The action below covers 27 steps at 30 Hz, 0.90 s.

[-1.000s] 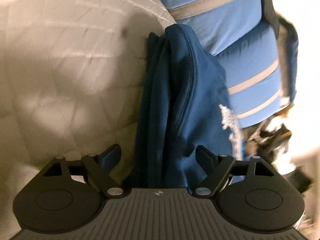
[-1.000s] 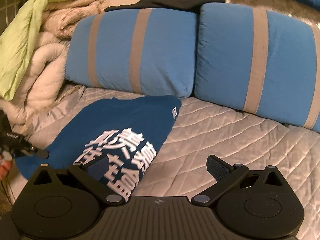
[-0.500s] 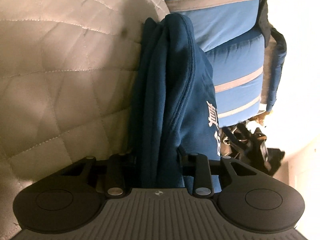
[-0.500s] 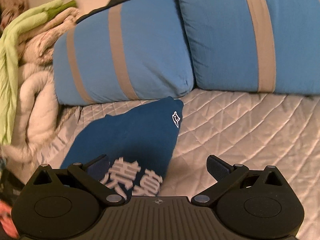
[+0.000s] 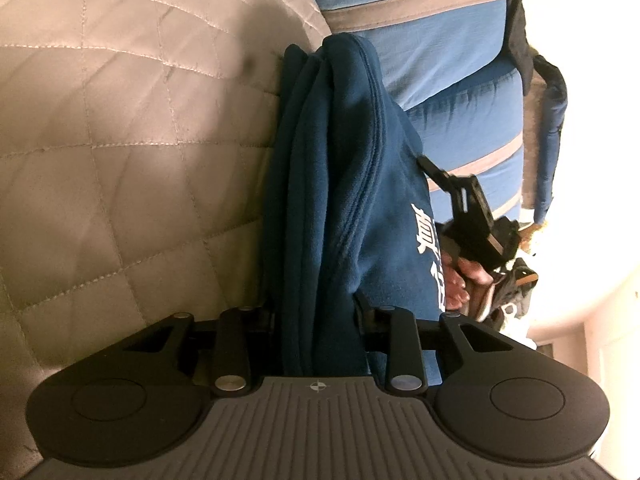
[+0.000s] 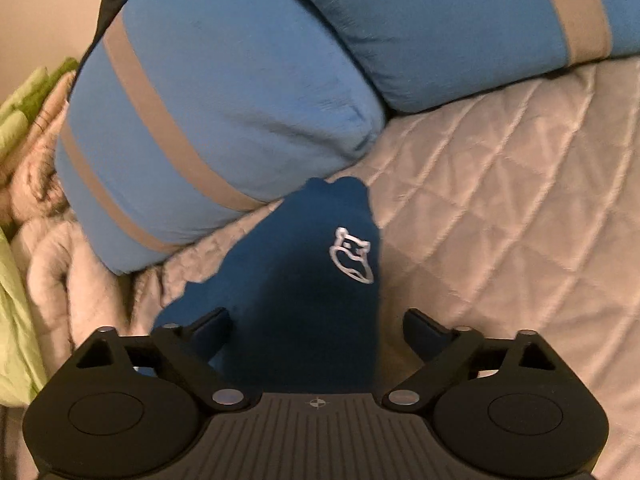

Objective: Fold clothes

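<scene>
In your left wrist view, the blue shirt point(image 5: 340, 200) hid your left gripper's point(image 5: 318, 316) fingertips, and its white lettering at centre right was partly folded from sight. In your right wrist view, the striped pillows point(image 6: 224, 92) were blurred and cropped by the top edge.

A soft, matt navy cotton garment point(image 5: 340, 200) with a white printed logo point(image 6: 351, 255) is seen against a faintly sheened grey quilted cloth bedspread point(image 5: 120, 140). Matt black plastic with small metal pins is shown on the left gripper point(image 5: 318, 316) and right gripper point(image 6: 316, 330). The blue grey-striped cushions point(image 6: 224, 92) are made of matt woven cloth.
</scene>
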Available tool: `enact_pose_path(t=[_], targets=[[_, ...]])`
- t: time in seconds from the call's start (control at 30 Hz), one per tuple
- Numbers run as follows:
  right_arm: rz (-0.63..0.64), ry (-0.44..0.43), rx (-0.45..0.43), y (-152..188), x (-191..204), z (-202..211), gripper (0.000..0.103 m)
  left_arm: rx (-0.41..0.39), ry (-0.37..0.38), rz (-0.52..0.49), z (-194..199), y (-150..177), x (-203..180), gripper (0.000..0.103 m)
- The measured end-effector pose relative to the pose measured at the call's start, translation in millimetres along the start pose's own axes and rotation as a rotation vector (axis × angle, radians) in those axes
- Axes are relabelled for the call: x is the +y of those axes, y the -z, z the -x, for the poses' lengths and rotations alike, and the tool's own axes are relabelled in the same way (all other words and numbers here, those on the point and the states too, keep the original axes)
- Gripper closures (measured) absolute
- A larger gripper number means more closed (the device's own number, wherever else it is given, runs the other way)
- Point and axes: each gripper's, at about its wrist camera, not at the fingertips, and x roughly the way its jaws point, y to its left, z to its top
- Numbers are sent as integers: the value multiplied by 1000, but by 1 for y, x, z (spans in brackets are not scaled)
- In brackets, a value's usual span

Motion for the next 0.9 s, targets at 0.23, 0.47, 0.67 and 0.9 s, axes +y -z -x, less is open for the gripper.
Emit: enact_pose_path(t=[0.23,0.47,0.67,0.9], targets=[[29,-7,-6,1,17,2,75,-47,-19,-12,5,7,-10,76],[118,-7,-11,-5,49,49,79,-71,-13,-95,27,23,-54,78],[154,39,14,5,67,101,79,-23,-17,-115,37,48,-73,78],[179,65,56,19,93,92,79,-94,-70,-129,67,48,-73,78]])
